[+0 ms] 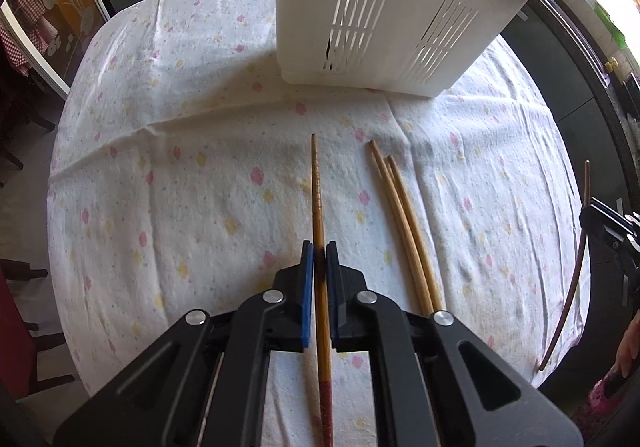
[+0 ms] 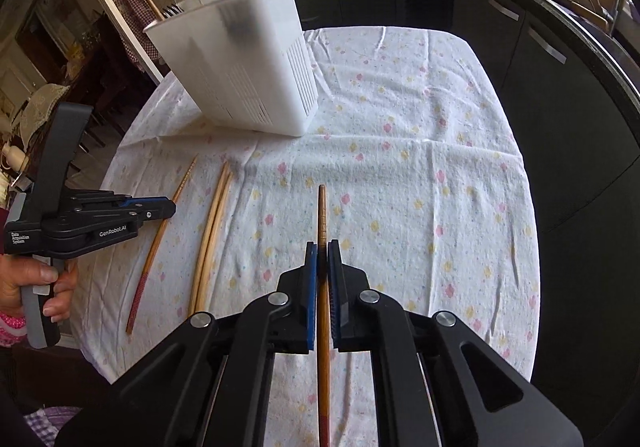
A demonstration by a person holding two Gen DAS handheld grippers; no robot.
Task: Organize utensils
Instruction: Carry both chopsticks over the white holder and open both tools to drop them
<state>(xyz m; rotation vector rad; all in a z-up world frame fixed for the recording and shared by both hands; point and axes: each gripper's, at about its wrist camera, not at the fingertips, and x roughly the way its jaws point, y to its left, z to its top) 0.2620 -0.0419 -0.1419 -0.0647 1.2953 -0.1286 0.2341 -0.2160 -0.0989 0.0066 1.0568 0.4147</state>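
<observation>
My left gripper [image 1: 319, 252] is shut on a brown chopstick with a red patterned end [image 1: 317, 183], whose tip points toward the white utensil caddy [image 1: 380, 7]. Just to its right a pair of pale wooden chopsticks [image 1: 400, 207] lies on the cloth. My right gripper [image 2: 322, 249] is shut on a darker brown chopstick [image 2: 322, 211], held a little above the cloth with its shadow beneath. In the right wrist view, the left gripper [image 2: 171, 207], its chopstick [image 2: 158, 243], the pale pair [image 2: 214, 227] and the caddy [image 2: 240, 67] sit at the left.
A floral white tablecloth [image 2: 420, 167] covers the round table. The caddy holds a fork, a white slotted spoon and wooden handles. Dark kitchen cabinets [image 2: 560, 67] curve round the far and right sides. A person's hand [image 2: 36, 283] grips the left tool's handle.
</observation>
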